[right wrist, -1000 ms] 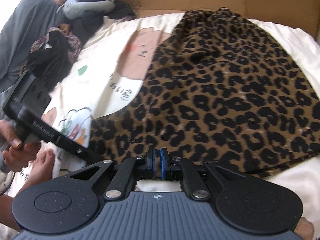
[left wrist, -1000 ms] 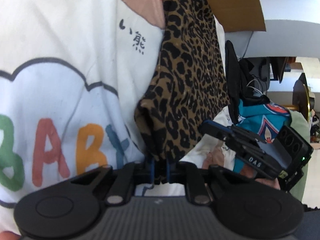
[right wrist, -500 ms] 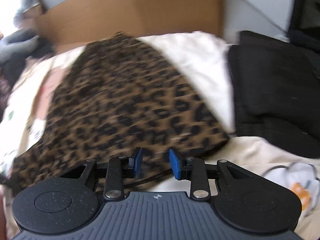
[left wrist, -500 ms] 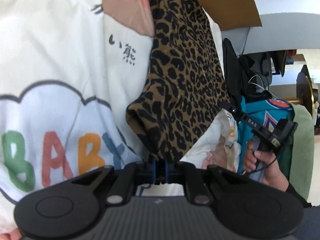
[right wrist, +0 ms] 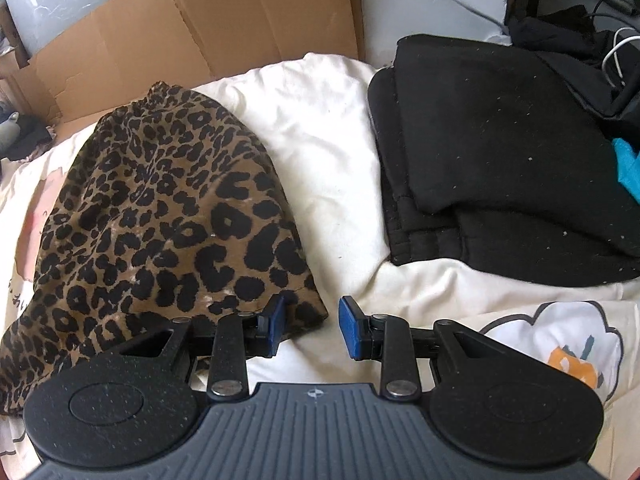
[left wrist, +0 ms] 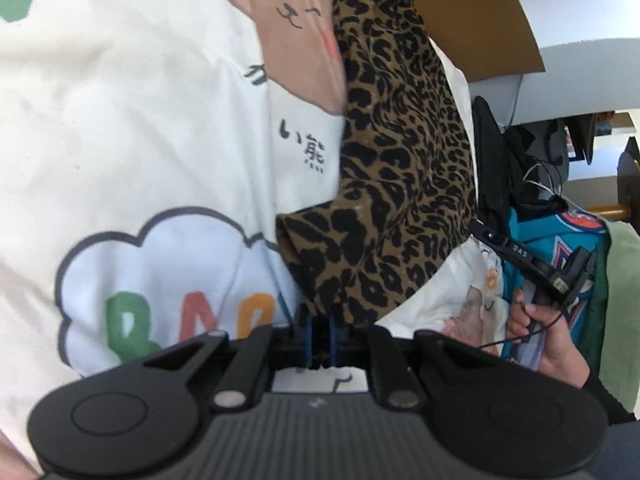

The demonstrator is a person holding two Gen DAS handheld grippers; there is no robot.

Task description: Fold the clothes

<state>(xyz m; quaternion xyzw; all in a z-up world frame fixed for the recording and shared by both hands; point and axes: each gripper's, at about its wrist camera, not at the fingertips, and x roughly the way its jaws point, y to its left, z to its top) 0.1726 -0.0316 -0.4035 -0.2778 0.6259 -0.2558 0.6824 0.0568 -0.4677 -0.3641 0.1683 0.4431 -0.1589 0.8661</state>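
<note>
A leopard-print garment [left wrist: 400, 180] lies on a white printed blanket [left wrist: 140, 120]. My left gripper [left wrist: 318, 336] is shut on its near corner, and the cloth bunches up from the pads. In the right wrist view the garment [right wrist: 160, 220] spreads out to the left, smooth and folded over. My right gripper [right wrist: 311, 326] stands open just above the blanket, its left pad beside the garment's near right corner, with nothing pressed between the pads. The left wrist view shows the right gripper [left wrist: 482, 230] at the garment's far edge, held by a hand [left wrist: 552, 344].
A folded black garment [right wrist: 500, 168] lies on the blanket to the right. Flattened cardboard [right wrist: 200, 32] stands behind the bed. A teal garment [left wrist: 576, 240] and a green cloth [left wrist: 620, 300] sit past the right gripper. Cables and dark clutter [right wrist: 600, 40] fill the far right.
My right gripper let go of the leopard hem, opened and swung right towards the black garment. My left gripper kept its hold and rose a little with the corner.
</note>
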